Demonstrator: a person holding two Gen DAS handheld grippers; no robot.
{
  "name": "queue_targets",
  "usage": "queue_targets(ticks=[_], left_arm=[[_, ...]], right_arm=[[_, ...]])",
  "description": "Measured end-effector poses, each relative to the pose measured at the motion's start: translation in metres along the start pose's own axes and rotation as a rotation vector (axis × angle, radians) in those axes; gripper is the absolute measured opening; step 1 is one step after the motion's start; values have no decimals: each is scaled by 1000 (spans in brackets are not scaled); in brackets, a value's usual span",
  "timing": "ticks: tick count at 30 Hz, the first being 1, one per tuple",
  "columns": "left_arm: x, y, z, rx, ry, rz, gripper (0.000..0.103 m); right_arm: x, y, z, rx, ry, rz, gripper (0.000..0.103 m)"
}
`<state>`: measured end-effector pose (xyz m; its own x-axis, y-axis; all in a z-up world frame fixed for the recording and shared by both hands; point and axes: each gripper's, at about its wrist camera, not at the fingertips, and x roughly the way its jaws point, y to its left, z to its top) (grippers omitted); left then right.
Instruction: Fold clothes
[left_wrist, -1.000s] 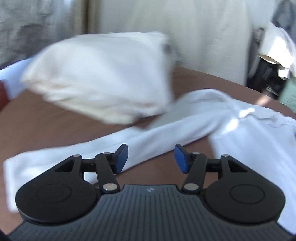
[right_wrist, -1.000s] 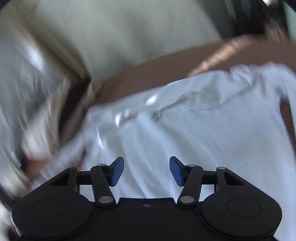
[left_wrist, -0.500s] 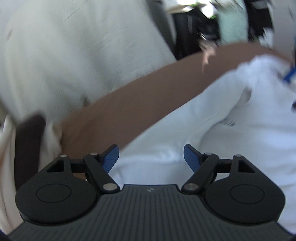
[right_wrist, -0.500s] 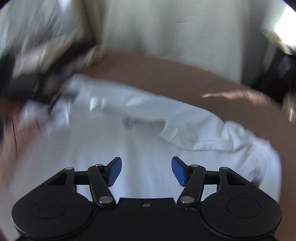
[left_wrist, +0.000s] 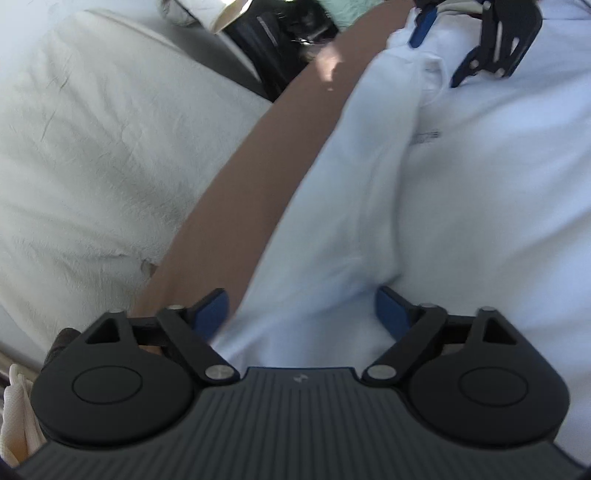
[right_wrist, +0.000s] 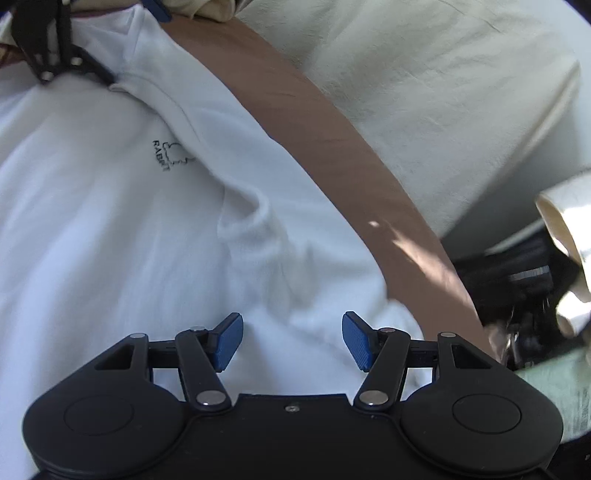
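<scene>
White long-sleeved top (right_wrist: 122, 229): one item, spread front-up on a brown tabletop (right_wrist: 332, 125), a small black rabbit print reading "RABBIT" (right_wrist: 168, 155) on the chest at about 10 o'clock in the right wrist view. Judged light, soft and limp, a knit that will sag and crease wherever it is lifted unsupported; not fragile, not slippery. Sleeve (left_wrist: 354, 192) lies folded in along the body, running from 6 toward 1 o'clock in the left wrist view, with a raised ridge of cloth at the shoulder seam (right_wrist: 258, 210). Best hold, by judgement: a pinch through both layers at a sleeve edge or shoulder seam, one gripper to each side, so the cloth carries flat. Left gripper (left_wrist: 301, 310): jaws have just been opening and stand wide, straddling the sleeve edge without pressing it. Right gripper (right_wrist: 291, 338): jaws apart, hovering over the cloth near the table rim, nothing gripped. Surroundings: cream fabric-covered furniture (left_wrist: 92, 147) beyond the table at 9 to 11 o'clock; dark clutter (right_wrist: 517, 280) at 3 o'clock of the right view, too blurred to name.
</scene>
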<state>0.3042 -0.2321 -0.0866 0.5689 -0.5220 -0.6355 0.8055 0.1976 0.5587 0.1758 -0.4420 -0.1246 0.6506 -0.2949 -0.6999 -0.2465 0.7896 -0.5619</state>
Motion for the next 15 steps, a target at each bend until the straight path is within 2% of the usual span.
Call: queue_targets(ticks=[1,2,3,4,5,6,10,12,13,14,15], left_arm=[[6,5,1,-21,0,3,98],[11,12,3,-64,10,1,83],[17,21,6,-122,26,-18,32],[23,31,11,-183,54,-37,5],[29,41,15,-227,69,6,5],[32,50,20,-237,67,82,5],[62,79,19,-389,110,26,6],[76,87,16,-458,135,-5,11],[77,86,13,-476,130,15,19],[75,87,9,-501,123,37,37],[73,92,3,-551,120,61,64]], right_arm=[[8,-2,6,12,-13,-28,60],[16,-3,12,24,-25,-56,34],[21,-12,17,78,-23,-36,8],[25,-24,21,133,-20,-12,3],[30,-36,26,187,-17,12,3],[34,-47,35,207,-11,-9,3],[45,-99,74,349,-24,-134,3],[58,-111,85,393,1,-169,3],[65,-112,88,394,17,-179,3],[73,-113,92,396,33,-188,3],[78,-111,90,381,60,-222,4]])
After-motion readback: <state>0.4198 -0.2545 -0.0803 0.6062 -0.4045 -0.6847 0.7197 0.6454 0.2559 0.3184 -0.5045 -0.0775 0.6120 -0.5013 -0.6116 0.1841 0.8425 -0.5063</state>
